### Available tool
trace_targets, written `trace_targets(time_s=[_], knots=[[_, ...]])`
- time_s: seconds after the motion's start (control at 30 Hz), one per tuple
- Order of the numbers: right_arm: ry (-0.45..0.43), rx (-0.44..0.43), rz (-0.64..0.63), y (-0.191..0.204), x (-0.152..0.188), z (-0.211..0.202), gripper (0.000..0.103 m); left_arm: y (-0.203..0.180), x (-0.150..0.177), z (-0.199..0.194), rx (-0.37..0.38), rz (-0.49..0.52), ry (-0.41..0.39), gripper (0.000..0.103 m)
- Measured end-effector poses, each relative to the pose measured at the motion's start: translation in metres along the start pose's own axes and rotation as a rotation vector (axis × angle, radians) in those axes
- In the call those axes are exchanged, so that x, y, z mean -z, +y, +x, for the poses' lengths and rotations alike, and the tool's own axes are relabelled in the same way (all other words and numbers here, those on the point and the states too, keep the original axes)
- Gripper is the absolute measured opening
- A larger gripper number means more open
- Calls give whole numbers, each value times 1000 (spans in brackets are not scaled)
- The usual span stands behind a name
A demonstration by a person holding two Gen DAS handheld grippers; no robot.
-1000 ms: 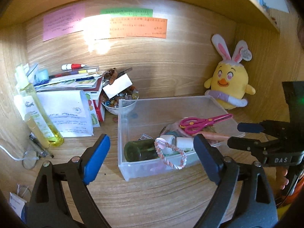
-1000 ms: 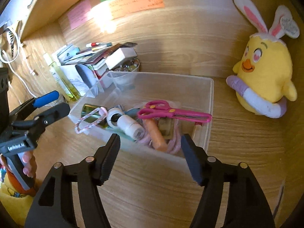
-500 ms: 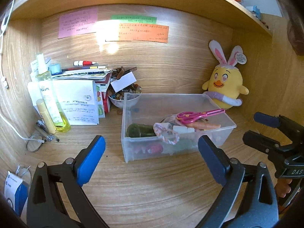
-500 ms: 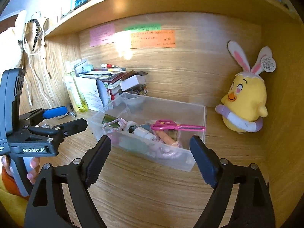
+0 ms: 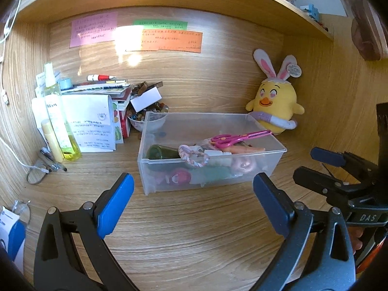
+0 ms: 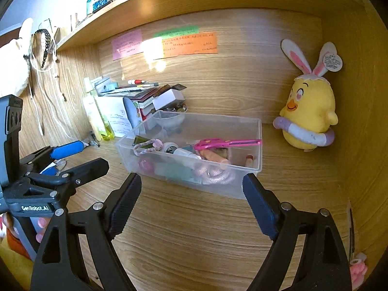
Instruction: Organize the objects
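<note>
Left rear corner of the tabletop (image 5: 194, 230): a yellow bottle (image 5: 59, 121), a stack of papers (image 5: 92, 118) and a small bowl (image 5: 145, 121) crowd the back edge. Centre: a clear box (image 5: 208, 179) holding pink scissors (image 5: 240, 137), a braided cord (image 5: 192, 154) and other small items, set apart from the back panel. Right rear corner: a plush chick (image 5: 276, 104). The front half of the tabletop lies bare between box and front edge. Left tongs (image 5: 192, 205) and right tongs (image 6: 191, 202) both stand wide apart over this bare strip, gripping nothing.
</note>
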State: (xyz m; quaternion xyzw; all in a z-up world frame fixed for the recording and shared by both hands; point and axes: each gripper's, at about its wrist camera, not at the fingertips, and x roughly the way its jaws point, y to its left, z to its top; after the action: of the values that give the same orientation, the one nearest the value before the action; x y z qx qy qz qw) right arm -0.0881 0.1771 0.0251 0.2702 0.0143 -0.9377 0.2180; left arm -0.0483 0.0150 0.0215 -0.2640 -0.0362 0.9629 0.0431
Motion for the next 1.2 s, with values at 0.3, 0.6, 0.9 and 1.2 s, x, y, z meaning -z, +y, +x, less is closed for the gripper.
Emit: trace_targets(time_s=[0.3, 0.6, 0.9, 1.2], knots=[[19, -11, 20, -6, -1, 11, 84, 1, 0, 13, -2, -7, 23, 100], [31, -16, 26, -7, -1, 18, 84, 1, 0, 19, 7, -6, 30, 100], [40, -21, 33, -8, -1, 22, 84, 2, 0, 19, 16, -12, 28, 100], [42, -23, 37, -8, -1, 22, 84, 6, 1, 20, 28, -46, 42, 100]])
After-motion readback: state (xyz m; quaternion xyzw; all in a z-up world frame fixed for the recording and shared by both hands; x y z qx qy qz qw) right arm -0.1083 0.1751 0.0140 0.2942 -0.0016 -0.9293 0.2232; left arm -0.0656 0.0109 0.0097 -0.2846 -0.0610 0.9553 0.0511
